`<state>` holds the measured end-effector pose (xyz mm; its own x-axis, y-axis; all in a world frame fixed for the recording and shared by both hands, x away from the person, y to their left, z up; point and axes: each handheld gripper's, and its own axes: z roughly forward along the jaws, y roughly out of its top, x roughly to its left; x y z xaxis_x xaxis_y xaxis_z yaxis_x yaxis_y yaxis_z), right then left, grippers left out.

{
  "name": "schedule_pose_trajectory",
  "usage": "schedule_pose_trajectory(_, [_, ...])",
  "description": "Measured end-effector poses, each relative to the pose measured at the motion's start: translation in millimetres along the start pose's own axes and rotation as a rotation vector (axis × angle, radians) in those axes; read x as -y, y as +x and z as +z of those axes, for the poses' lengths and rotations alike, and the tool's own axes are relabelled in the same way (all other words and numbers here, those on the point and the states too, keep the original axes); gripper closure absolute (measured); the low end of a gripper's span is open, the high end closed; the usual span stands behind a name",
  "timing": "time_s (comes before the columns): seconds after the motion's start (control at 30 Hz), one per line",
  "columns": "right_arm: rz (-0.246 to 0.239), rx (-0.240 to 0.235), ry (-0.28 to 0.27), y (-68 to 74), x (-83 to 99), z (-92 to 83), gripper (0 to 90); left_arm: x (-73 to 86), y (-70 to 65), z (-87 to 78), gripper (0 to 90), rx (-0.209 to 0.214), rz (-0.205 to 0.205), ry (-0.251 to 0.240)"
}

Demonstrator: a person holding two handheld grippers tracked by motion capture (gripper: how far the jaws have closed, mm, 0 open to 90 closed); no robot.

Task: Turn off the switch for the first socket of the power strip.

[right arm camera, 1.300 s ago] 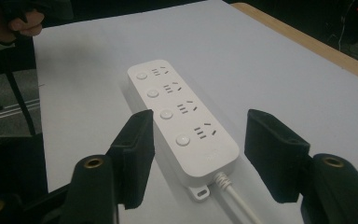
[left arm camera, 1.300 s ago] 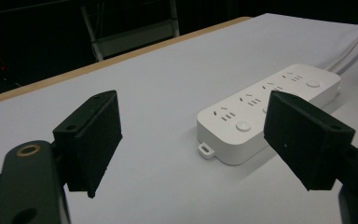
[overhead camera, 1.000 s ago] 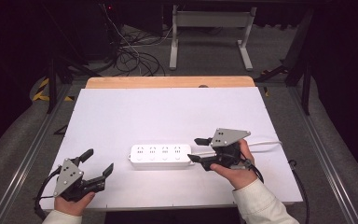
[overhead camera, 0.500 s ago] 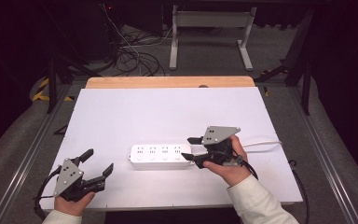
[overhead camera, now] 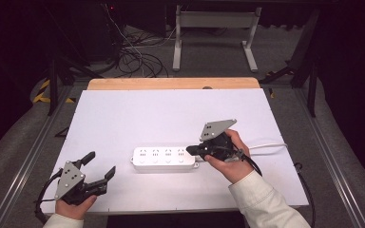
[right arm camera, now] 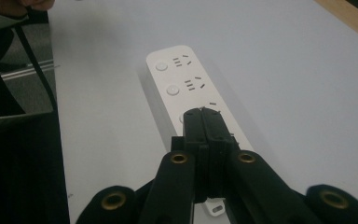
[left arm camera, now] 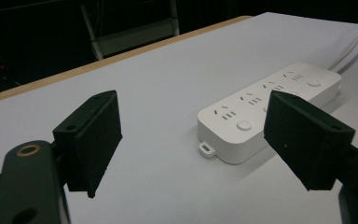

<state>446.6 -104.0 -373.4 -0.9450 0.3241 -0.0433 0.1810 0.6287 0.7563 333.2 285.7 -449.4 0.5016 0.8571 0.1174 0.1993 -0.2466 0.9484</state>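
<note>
One white power strip point(overhead camera: 164, 158), four socket groups, round buttons, flat.

The right gripper point(overhead camera: 190, 151) is held level over the right half of the tabletop, pointing left, its jaws just closed flat together with nothing between them. The left gripper point(overhead camera: 100, 166) is kept at the near left corner, its jaws spread wide and empty.

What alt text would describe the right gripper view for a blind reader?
The right claw, jaws pressed together with nothing between them, hovers over a white power strip lying on a white table. Sockets and round buttons run along the strip.
</note>
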Motion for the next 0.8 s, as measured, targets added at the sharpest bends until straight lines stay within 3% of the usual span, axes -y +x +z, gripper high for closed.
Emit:
schedule_pose_trajectory(0.57, [0.030,0.005,0.177,-10.8,-12.9,21.5,90.0,0.2,0.5,0.2,19.4,0.000,0.001,0.000])
schedule_pose_trajectory(0.8, [0.028,-0.005,0.260,-15.2,-15.5,38.6,90.0,0.3,1.0,0.6,19.4,-0.001,0.005,0.000])
